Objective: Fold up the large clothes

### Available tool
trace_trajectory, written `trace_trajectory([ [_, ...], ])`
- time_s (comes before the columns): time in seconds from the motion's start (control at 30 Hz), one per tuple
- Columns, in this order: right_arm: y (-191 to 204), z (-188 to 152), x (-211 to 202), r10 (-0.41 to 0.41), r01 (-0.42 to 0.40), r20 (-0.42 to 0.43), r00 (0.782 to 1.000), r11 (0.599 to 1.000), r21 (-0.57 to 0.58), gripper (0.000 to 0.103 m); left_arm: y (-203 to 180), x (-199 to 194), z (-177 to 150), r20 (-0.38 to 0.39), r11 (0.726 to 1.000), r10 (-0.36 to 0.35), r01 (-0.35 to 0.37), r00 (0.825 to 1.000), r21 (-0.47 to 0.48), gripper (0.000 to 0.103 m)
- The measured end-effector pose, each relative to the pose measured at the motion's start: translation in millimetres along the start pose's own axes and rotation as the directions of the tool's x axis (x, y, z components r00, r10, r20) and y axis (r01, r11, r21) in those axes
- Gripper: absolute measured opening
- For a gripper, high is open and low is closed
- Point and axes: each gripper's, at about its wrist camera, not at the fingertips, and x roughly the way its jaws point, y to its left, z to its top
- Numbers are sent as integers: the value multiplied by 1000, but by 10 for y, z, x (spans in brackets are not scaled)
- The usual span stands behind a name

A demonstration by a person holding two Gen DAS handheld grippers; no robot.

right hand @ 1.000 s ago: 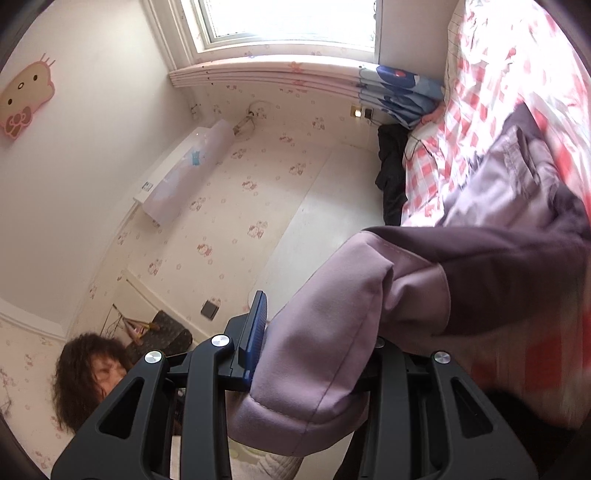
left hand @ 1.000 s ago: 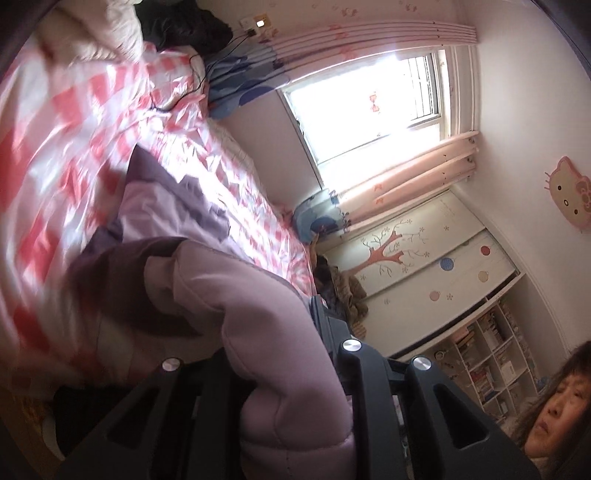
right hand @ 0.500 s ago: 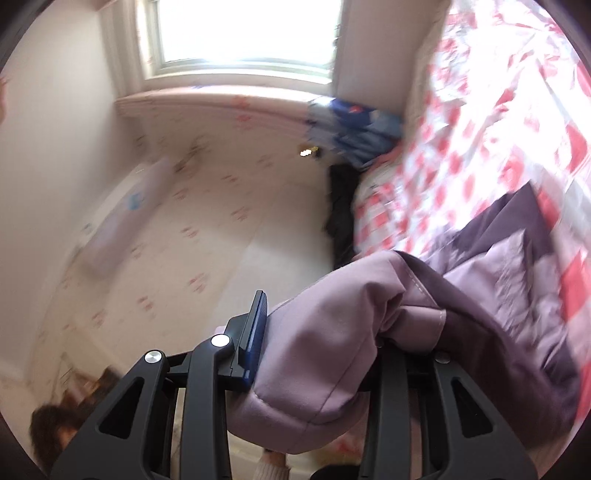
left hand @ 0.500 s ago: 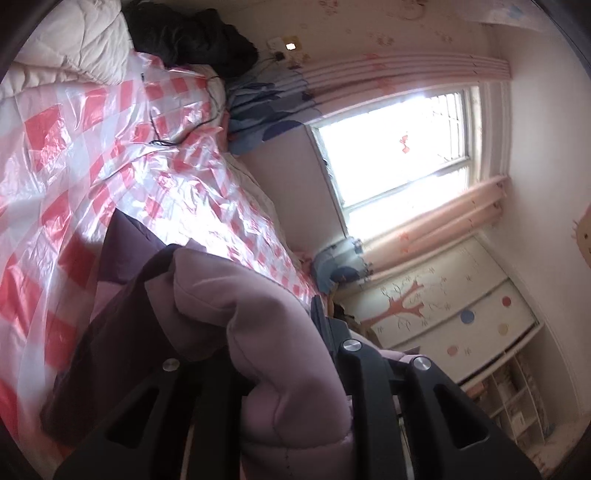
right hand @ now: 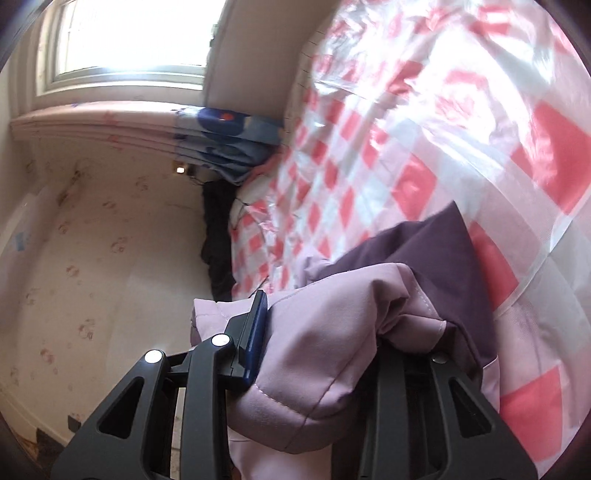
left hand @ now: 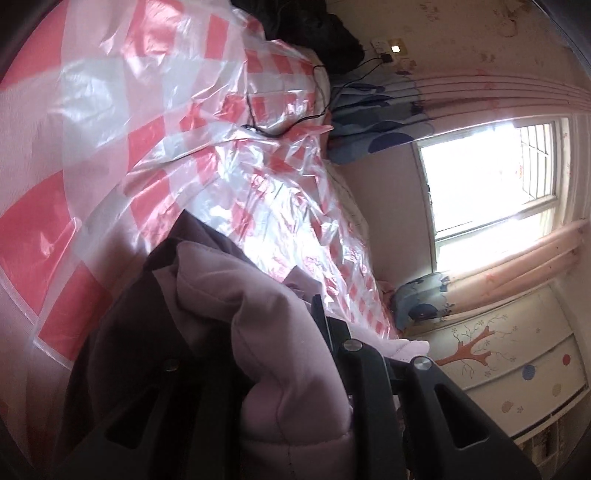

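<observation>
A padded lilac jacket (left hand: 229, 288) with dark purple panels (right hand: 424, 251) is bunched up over the bed's red-and-white checked plastic sheet (left hand: 184, 147). My left gripper (left hand: 258, 332) is shut on a thick fold of it, and the fabric hides the left finger. In the right wrist view, my right gripper (right hand: 332, 325) grips another fold of the jacket (right hand: 369, 295). Its jaws are closing, with the fabric pressed between them against the blue pad (right hand: 255, 332). The checked sheet (right hand: 406, 129) fills the space behind.
A black garment (left hand: 314, 29) lies at the bed's far end, and a thin black cable (left hand: 321, 92) runs across the sheet. A bright window (left hand: 491, 177), curtains and a painted cabinet (left hand: 517, 362) stand beyond the bed. The papered wall (right hand: 110, 240) is to the left.
Both grippers have carried the jacket down and toward the bed, so the checked sheet now looks closer and larger. The person seen a second ago is out of view.
</observation>
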Motion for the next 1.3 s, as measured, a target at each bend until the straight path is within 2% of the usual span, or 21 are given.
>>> trace_trajectory([
  [0.03,-19,-12,5,0,-1,14,1000,1000,3,30,-22,9,22,0,1000,-5,5,1000,-6,17],
  [0.17,285,39,-65,68,-64,52,996,994,-84,31,-544,-201,62,57,988,-64,56,996,143,17],
  [0.23,379,111,-43,92,-85,60,994,991,-103,31,-633,-247,68,85,982,-83,67,993,176,17],
  [0.33,305,192,138,11,-7,45,999,996,-85,31,-410,-32,121,59,994,-8,1,998,108,19],
  [0.4,-3,219,386,-68,68,-22,997,998,0,32,-100,182,116,25,996,81,-82,996,43,23],
  [0.5,-307,235,475,-17,21,-38,999,992,126,32,125,342,115,-19,995,102,-102,995,-16,25],
  [0.53,-306,242,460,-7,12,-40,999,991,132,35,101,340,117,-21,994,104,-104,994,-10,27],
  [0.6,-263,243,402,23,-17,-39,999,990,141,48,5,324,113,-28,995,95,-95,995,17,45],
  [0.67,-146,219,293,38,-35,-15,999,989,142,74,-91,294,96,-25,997,79,-78,997,29,61],
  [0.7,-29,194,209,47,-49,12,999,992,114,83,-149,266,91,-21,997,78,-78,997,31,70],
  [0.73,110,152,119,48,-51,44,998,996,71,97,-203,236,90,-14,997,75,-74,997,27,75],
  [0.8,433,51,-14,51,-46,93,994,998,-53,97,-363,71,101,34,1000,20,-21,999,19,84],
  [0.87,793,-68,22,-59,78,89,994,971,-226,97,-531,-84,96,72,998,-32,28,997,57,87],
  [0.93,1083,-217,305,-237,242,63,970,882,-405,97,-698,-196,53,79,989,-95,85,992,122,89],
  [0.97,1195,-312,524,-336,320,59,940,806,-498,97,-827,-218,-1,53,974,-134,122,990,192,89],
  [1.03,1274,-447,903,-461,409,79,884,679,-610,97,-1045,-141,-136,-25,938,-130,131,991,321,90],
  [1.07,1252,-484,1112,-507,436,84,858,632,-640,97,-1144,-10,-242,-90,916,-80,109,993,386,91],
  [1.13,1099,-501,1468,-597,511,110,795,561,-651,97,-1165,229,-404,-151,893,13,57,988,447,92],
  [1.2,842,-456,1809,-679,582,142,720,481,-656,97,-1047,461,-477,-164,893,124,-38,979,449,91],
  [1.23,709,-424,1919,-697,592,135,704,472,-653,97,-952,559,-474,-152,895,185,-103,971,435,91],
  [1.3,564,-289,2083,-732,615,84,676,498,-612,97,-835,630,-448,-131,905,208,-140,969,402,91],
])
